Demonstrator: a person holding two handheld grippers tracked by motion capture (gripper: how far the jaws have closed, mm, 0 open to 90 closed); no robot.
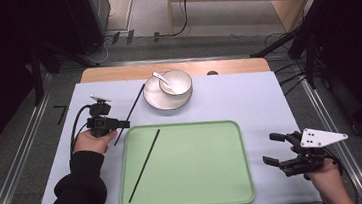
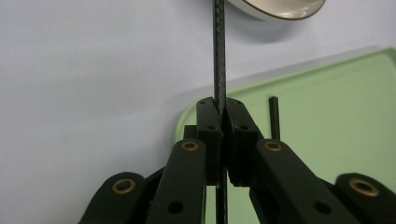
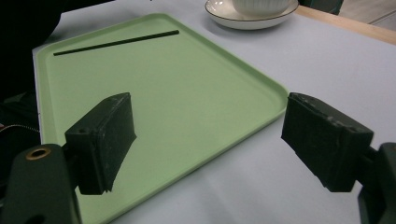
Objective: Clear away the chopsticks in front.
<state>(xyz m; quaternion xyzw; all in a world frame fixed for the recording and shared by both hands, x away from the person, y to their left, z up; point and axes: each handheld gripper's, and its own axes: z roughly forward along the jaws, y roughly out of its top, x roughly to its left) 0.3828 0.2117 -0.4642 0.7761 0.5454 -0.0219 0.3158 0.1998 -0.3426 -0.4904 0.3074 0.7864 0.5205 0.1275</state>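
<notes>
With the left gripper (image 1: 121, 124) clamped on a thin black chopstick (image 2: 219, 56) near one end, its long free length could swing into the plate (image 1: 155, 102) beside the green tray (image 1: 188, 201), while the right gripper (image 1: 273, 148) waits with fingers apart.

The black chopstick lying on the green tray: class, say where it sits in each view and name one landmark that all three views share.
High view: chopstick on the tray, diagonal across its left part.
Left gripper view: its tip right of the closed jaws.
Right gripper view: upper left, near the far rim.
Shared landmark: the green tray.
</notes>
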